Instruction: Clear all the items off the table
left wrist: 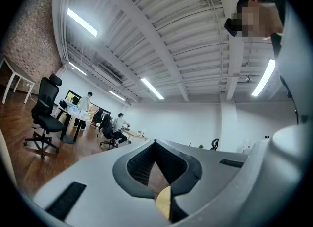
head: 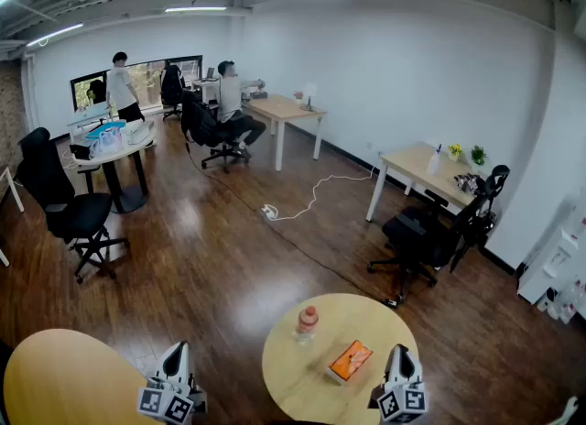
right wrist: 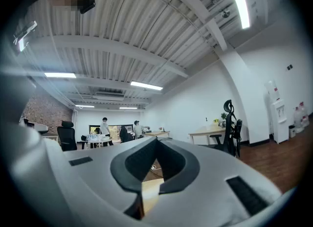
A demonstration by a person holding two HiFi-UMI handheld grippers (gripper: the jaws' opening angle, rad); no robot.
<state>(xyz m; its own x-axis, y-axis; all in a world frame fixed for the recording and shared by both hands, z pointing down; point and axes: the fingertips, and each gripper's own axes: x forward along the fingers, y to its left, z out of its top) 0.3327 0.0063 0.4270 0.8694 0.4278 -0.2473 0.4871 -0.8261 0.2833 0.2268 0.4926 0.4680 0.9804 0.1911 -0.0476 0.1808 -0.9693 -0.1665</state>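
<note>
While the box (head: 350, 361) and the bottle (head: 307, 323) stand on the round surface (head: 293, 386), the box is just left of the right gripper (head: 400, 352), and both are well right of the left gripper (head: 178, 348). The fingers (right wrist: 181, 165) of both grippers are clenched and hold nothing.

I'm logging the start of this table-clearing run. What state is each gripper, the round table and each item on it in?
left gripper: shut, nothing held.
right gripper: shut, nothing held.
bottle: upright on the round table, untouched.
orange box: lying flat, apart from the bottle, untouched.
round table: not yet cleared, both items on it.
</note>
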